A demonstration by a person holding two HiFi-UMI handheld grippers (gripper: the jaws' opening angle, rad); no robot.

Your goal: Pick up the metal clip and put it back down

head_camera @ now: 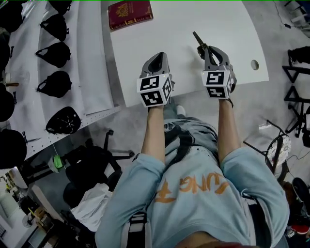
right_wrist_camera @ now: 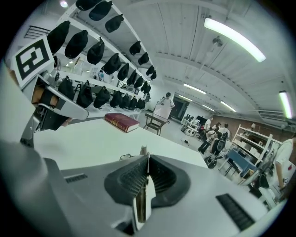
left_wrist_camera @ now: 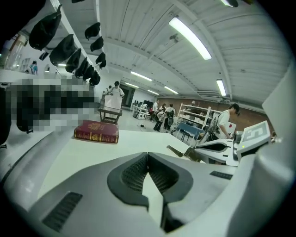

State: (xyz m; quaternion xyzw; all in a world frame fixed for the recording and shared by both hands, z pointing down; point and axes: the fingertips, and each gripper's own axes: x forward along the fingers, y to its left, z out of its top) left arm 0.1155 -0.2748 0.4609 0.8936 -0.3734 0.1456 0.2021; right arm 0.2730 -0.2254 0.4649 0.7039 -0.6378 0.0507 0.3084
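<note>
The right gripper [head_camera: 204, 48] is closed on the metal clip [head_camera: 198, 38]. The clip's thin strip sits edge-on between the pads in the right gripper view [right_wrist_camera: 143, 185], and its dark end sticks out past the jaw tips over the white tabletop [head_camera: 193, 19]. Whether that end touches the tabletop cannot be told. The left gripper [head_camera: 157, 58] is beside the right one, apart from it, near the tabletop's front edge. Its jaws are pressed together with nothing between them [left_wrist_camera: 148, 155]. A red book [head_camera: 130, 13] lies flat at the far left corner, well apart from both grippers
</note>
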